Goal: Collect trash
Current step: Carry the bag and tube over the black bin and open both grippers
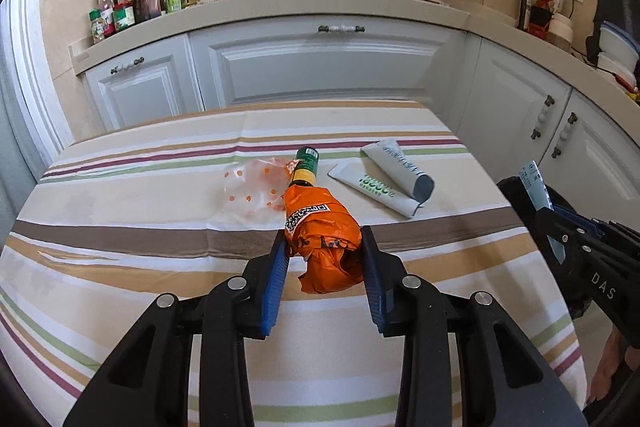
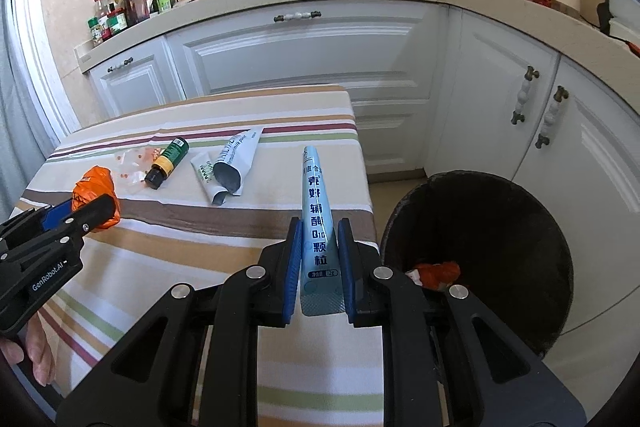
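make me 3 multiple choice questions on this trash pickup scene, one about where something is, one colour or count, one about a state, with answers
1. Where does the small brown bottle lie?
A. on the striped tablecloth
B. inside the bin
C. on the kitchen counter

2. What colour is the crumpled wrapper between the left gripper's fingers?
A. green
B. orange
C. white

3. What is the state of the right gripper?
A. open and empty
B. shut on a bottle
C. shut on a light blue sachet

Answers:
1. A, the bottle lies on its side on the cloth beside the clear dotted plastic bag.
2. B, the wrapper is bright orange with a printed code patch.
3. C, both pads press the light blue sachet, which stands up between them, near the dark bin.
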The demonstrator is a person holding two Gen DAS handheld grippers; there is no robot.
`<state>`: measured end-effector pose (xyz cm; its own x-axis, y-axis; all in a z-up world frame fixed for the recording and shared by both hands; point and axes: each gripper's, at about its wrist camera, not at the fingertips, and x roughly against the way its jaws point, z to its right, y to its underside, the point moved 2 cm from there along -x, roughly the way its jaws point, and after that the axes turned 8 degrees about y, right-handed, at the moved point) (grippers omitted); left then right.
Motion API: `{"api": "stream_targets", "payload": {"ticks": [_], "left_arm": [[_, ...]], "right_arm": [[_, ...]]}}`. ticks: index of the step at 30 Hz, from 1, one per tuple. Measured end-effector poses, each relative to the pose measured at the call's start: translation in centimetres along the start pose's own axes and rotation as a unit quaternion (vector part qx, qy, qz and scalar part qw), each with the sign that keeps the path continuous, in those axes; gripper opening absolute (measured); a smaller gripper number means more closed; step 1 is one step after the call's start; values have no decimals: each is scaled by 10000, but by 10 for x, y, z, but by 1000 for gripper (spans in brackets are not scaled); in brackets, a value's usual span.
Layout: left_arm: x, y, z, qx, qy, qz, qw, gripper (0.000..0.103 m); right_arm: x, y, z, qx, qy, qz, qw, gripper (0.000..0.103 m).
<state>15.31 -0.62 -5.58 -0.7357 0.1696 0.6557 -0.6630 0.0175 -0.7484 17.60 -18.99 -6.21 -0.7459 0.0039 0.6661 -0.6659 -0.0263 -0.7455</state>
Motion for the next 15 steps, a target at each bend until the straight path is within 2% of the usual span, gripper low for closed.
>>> {"api": "stream_targets", "payload": {"ticks": [7, 15], "left_arm": [[16, 0, 14, -109, 157, 122, 9997, 36], [25, 0, 50, -407, 487, 218, 9977, 36]], "right_arm": [[23, 7, 9, -68, 114, 112, 9998, 18], [45, 14, 34, -241, 393, 250, 9986, 18]]}}
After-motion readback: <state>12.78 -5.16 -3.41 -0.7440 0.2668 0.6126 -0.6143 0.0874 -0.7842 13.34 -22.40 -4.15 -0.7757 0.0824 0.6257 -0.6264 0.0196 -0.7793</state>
